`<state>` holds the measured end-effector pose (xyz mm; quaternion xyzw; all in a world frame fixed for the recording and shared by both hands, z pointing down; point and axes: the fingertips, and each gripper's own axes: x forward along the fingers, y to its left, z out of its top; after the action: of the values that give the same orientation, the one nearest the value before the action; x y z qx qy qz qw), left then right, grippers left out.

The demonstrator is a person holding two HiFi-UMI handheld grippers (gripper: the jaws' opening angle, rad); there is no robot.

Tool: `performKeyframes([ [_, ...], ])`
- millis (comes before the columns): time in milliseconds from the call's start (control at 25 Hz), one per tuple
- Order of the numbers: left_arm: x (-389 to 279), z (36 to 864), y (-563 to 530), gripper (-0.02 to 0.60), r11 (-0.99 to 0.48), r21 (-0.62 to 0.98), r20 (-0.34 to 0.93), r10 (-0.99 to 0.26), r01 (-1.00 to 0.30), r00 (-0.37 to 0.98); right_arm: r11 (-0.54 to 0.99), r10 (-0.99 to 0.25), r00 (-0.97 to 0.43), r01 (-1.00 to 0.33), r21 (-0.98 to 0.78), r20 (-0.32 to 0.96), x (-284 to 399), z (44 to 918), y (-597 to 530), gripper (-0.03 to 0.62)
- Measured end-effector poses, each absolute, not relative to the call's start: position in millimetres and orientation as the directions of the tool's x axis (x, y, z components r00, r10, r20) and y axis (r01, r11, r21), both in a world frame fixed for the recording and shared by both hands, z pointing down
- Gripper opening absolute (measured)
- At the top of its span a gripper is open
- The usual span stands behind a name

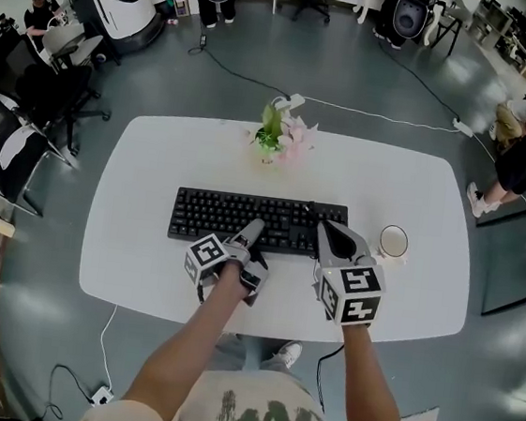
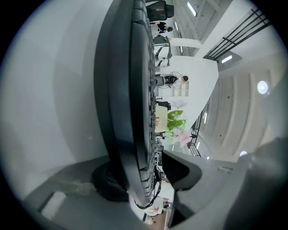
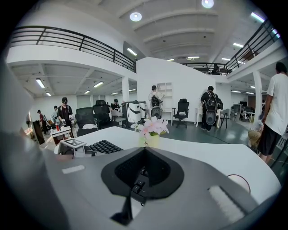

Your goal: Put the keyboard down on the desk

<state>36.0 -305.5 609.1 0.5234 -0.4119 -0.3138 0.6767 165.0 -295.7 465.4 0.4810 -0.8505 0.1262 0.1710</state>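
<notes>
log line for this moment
keyboard on desk | left gripper open, keyboard front edge between jaws | right gripper shut over keyboard right end

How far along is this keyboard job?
Nearly done: the black rectangular keyboard lies on the white oval desk. In hand: the left gripper has its jaws loose around the near edge; the right gripper, jaws together, is at its right end. Left: withdrawing both.
</notes>
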Motion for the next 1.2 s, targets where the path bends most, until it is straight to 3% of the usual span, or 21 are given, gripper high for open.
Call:
performKeyframes([
  [280, 33.0, 608.4, -309.3, 0.302, 0.349, 0.937, 0.306, -0.853, 0.026, 0.422, 0.508, -0.776, -0.485, -0.86, -0.056, 0.404, 165.6, 464.3, -294.7, -0.002],
  [600, 32.8, 609.1, -307.7, 0.353, 0.48, 0.877, 0.428, -0.804, 0.025, 0.412, 0.512, -0.777, -0.493, -0.857, -0.062, 0.392, 167.2, 459.4, -292.4, -0.002],
  [1200, 37.5, 609.1, -291.8, 0.402, 0.536, 0.844, 0.462, -0.753, 0.03, 0.468, 0.524, -0.77, -0.507, -0.849, -0.068, 0.387, 170.3, 457.8, -282.5, -0.002],
])
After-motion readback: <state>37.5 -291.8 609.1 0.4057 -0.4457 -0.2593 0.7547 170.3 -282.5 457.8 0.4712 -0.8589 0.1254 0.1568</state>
